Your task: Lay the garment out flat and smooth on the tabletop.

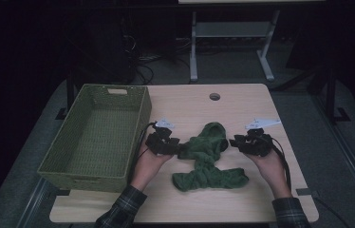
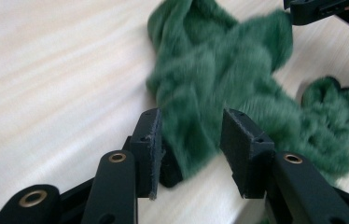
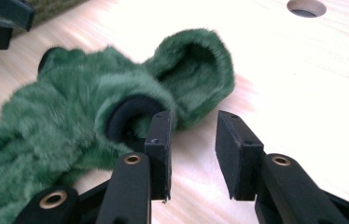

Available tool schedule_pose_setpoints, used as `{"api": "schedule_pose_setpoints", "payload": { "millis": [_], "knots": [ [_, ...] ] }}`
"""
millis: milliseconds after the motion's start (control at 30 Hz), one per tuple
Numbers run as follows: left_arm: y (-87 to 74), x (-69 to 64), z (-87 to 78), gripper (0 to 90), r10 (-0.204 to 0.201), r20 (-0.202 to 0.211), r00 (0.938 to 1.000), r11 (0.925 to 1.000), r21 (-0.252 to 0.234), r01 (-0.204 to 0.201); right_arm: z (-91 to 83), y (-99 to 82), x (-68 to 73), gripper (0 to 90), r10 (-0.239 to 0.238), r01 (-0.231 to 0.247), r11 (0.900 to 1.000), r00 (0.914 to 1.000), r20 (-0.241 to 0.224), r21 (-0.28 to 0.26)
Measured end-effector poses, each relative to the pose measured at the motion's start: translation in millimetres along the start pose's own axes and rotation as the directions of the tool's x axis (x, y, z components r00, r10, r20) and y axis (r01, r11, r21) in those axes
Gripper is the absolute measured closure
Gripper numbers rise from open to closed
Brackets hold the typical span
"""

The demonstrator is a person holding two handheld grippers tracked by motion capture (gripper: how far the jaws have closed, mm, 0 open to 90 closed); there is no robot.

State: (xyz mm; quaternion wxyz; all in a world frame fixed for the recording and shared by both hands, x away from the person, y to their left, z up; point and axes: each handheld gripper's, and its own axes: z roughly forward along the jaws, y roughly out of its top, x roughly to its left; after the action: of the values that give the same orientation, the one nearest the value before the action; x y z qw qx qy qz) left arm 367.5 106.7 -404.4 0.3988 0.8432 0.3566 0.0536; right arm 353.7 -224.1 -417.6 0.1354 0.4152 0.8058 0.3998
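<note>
A fuzzy green garment [image 1: 209,159] lies crumpled at the centre of the high view, on the pale wooden table [image 1: 242,102], with a woven green basket [image 1: 100,134] standing empty at the left of the frame. The left gripper [image 1: 172,145] sits at the garment's left edge and the right gripper [image 1: 238,141] at its right edge, each held in a hand that comes up from the bottom of the frame. In the left gripper view the jaws stand apart with a fold of the green pile [image 2: 200,112] between them, the pads not pressing on it; in the right gripper view the jaws are likewise parted, and the dark-lined cuff [image 3: 128,116] rests against the left jaw while the gap itself is over bare wood. Both tools read as released, so the step in hand looks like letting go of the cloth after spreading it, or setting up for a fresh hold on its two sides. The next move would call for closing on firm edges, likely a sleeve on each side, before lifting or folding; a loose pinch of pile alone might slip. The garment's shape is hard to read: what looks like a hood [image 3: 196,77] opens at the upper middle of the right gripper view, but the lower part is bunched and its hem is lost in folds. The left gripper view is blurred over the cloth, and the room behind the table is too dark to make out.
</note>
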Motion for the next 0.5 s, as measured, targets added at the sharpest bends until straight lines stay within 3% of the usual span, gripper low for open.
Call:
{"api": "schedule_pose_setpoints", "payload": {
  "millis": [167, 300, 500],
  "knots": [
    [24.1, 10.6, 12.1, 57.7, 0.036, -0.01, 0.9993, 0.999, -0.027, -0.036, 7.0, 14.0, -11.1, 63.3, 0.032, -0.032, 0.9995, 0.9995, 0.003, 0.004],
    [36.0, 24.0, 38.0, 56.3, 0.044, 0.007, 0.999, 0.999, -0.006, -0.044, 21.2, 17.4, -19.6, 60.6, 0.065, -0.065, 0.9979, 0.9978, 0.009, 0.003],
    [42.3, 37.3, 76.6, 53.3, 0.044, 0.046, 0.998, 0.999, -0.001, -0.044, 47.3, 9.6, -30.3, 56.2, 0.125, -0.124, 0.991, 0.9921, -0.01, 0.05]
  ]
}}
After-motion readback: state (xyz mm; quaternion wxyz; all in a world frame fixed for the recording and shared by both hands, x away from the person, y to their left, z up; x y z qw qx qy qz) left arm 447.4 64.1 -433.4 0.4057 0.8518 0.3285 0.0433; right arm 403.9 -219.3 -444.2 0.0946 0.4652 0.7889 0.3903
